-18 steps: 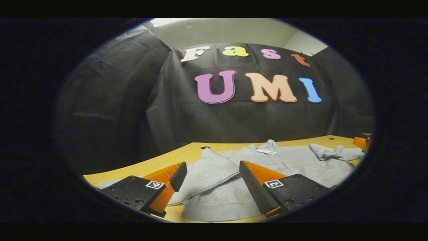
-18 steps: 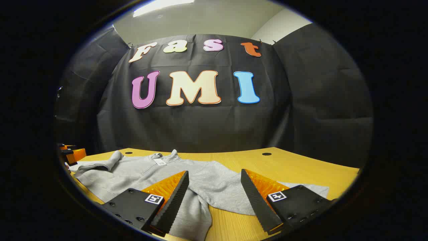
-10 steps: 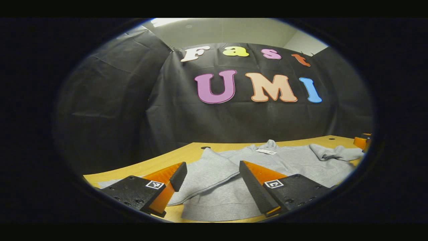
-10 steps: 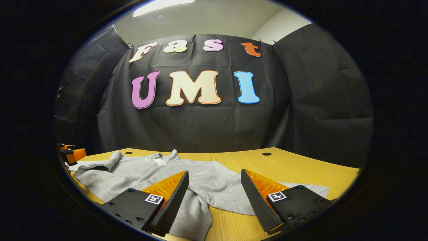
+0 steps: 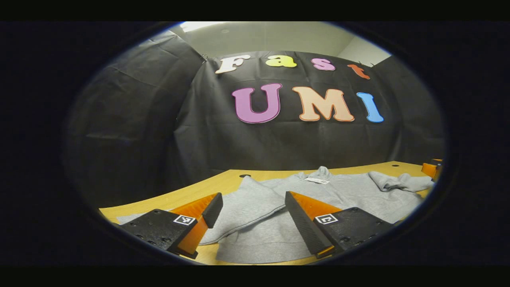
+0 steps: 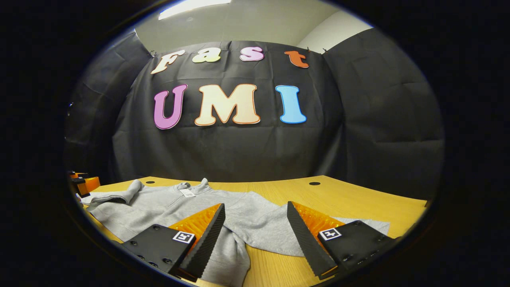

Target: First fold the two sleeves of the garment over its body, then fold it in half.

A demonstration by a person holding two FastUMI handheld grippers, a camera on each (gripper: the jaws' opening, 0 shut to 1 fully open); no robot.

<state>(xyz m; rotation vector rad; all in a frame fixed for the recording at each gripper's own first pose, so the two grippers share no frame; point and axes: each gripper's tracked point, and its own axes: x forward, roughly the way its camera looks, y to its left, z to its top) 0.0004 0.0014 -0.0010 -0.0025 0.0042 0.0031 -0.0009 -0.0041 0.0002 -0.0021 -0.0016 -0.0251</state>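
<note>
The grey garment (image 5: 338, 193) lies flat on the wooden table (image 6: 358, 199), both sleeves still out to the sides. The left gripper (image 5: 253, 207) hovers above one sleeve (image 5: 247, 207), fingers spread wide and holding nothing. The right gripper (image 6: 255, 217) likewise gapes wide above the other sleeve (image 6: 271, 231).

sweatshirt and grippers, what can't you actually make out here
- Sweatshirt hem: in the left gripper view, part lies behind the left gripper.
- Right sleeve cuff: in the right gripper view, behind the right gripper.
- Neck tag: too small to read.
- Other gripper: cut off at the view's edge, jaws unclear there.
</note>
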